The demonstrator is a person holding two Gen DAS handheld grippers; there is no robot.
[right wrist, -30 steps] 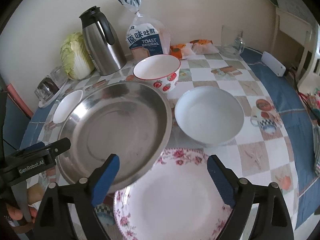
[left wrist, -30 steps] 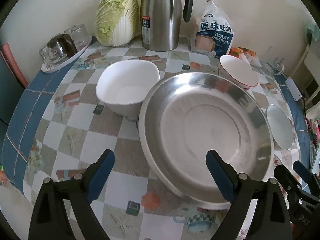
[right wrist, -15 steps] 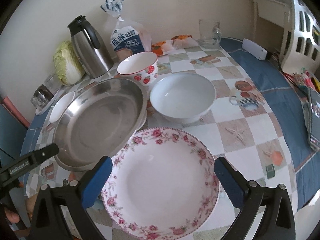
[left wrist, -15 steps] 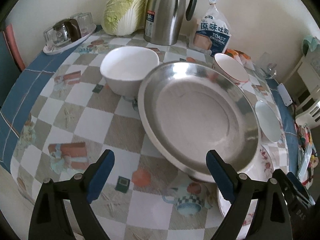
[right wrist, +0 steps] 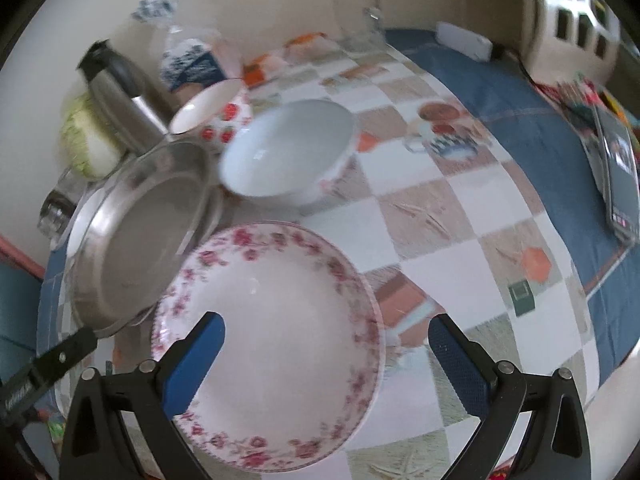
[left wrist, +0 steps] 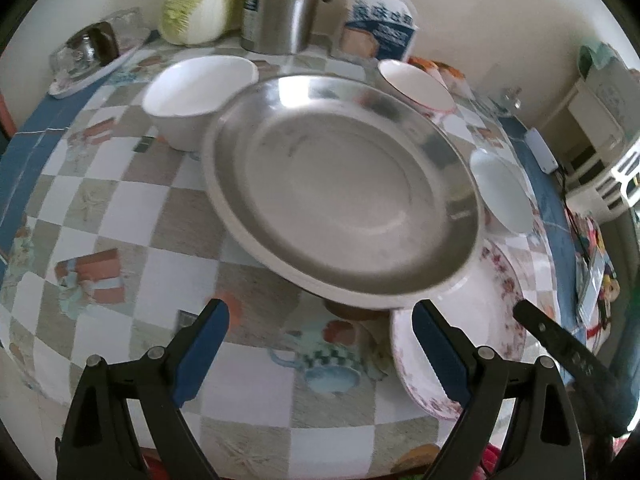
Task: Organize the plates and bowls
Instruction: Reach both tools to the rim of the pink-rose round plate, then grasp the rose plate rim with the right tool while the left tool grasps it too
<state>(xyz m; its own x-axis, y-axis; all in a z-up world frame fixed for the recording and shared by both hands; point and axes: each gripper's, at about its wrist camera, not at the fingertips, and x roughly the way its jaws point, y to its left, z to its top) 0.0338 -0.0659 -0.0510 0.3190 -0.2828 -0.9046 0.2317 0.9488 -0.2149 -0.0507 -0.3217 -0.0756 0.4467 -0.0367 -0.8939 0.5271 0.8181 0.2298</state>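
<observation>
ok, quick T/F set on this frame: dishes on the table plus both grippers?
1. The steel pan overlaps the rim of the floral plate. True.
2. The right gripper is shut on the floral plate. False: its jaws are open, just opened wider, and nothing is pressed between the pads.
3. The strawberry bowl is stacked inside the white bowl. False: they stand side by side on the table.
4. The left gripper is open and holds nothing. True.
5. The cabbage lies in the steel pan. False: the pan is empty; the cabbage stands by the wall beside the steel jug.
</observation>
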